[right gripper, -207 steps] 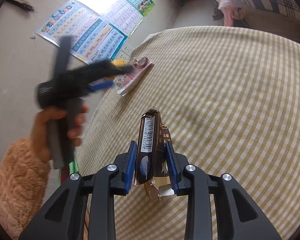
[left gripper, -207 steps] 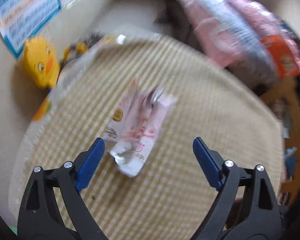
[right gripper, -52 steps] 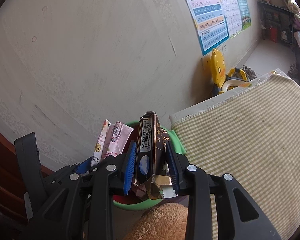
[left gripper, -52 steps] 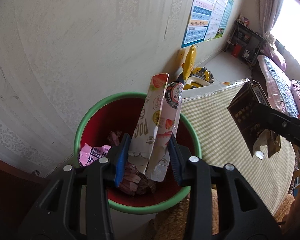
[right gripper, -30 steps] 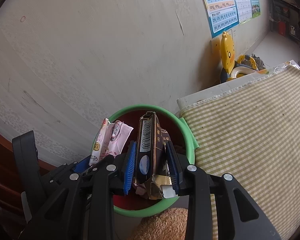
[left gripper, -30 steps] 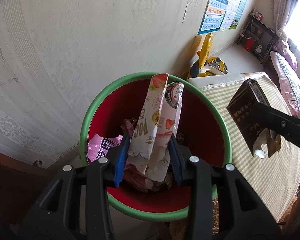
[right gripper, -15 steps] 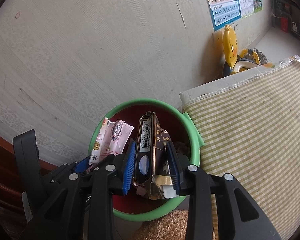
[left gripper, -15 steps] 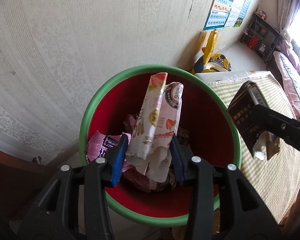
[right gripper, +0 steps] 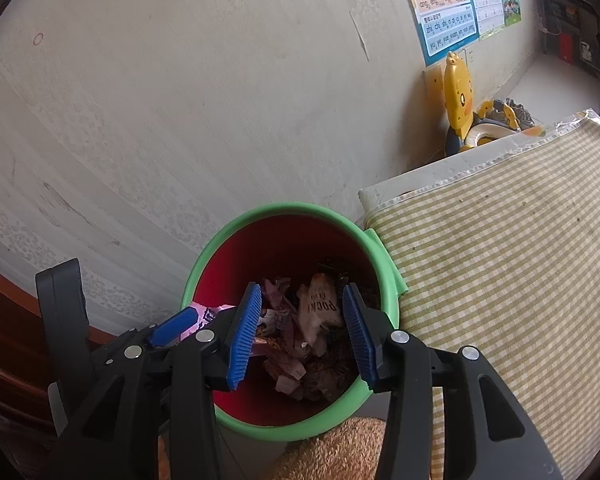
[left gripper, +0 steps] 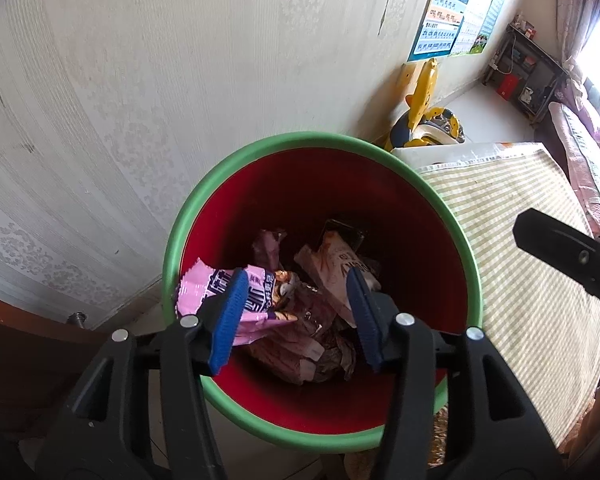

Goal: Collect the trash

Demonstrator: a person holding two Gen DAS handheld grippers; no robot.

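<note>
A red bin with a green rim (left gripper: 260,148) (right gripper: 236,232) stands against the wall beside the table. Several wrappers lie in it: a pink one (left gripper: 204,284), the pale Pocky pack (left gripper: 336,260) (right gripper: 320,304) and the dark carton's corner (left gripper: 346,228). My left gripper (left gripper: 294,316) hangs over the bin, its jaws opening with nothing between them. My right gripper (right gripper: 300,332) also hangs over the bin, its jaws opening and empty. An arm of the right gripper (left gripper: 568,252) shows at the right of the left wrist view; the left gripper's blue pad (right gripper: 172,326) shows at the lower left of the right wrist view.
A table with a yellow checked cloth (left gripper: 520,280) (right gripper: 520,240) adjoins the bin on the right. A yellow duck toy (left gripper: 420,92) (right gripper: 460,92) and wall posters (right gripper: 448,4) stand further back. A fuzzy tan sleeve (right gripper: 336,452) is below the bin. Dark wood furniture (left gripper: 16,344) is at the left.
Both grippers opened. The Pocky pack dropped from the left one and the dark carton from the right one into the bin. Neither hand moved.
</note>
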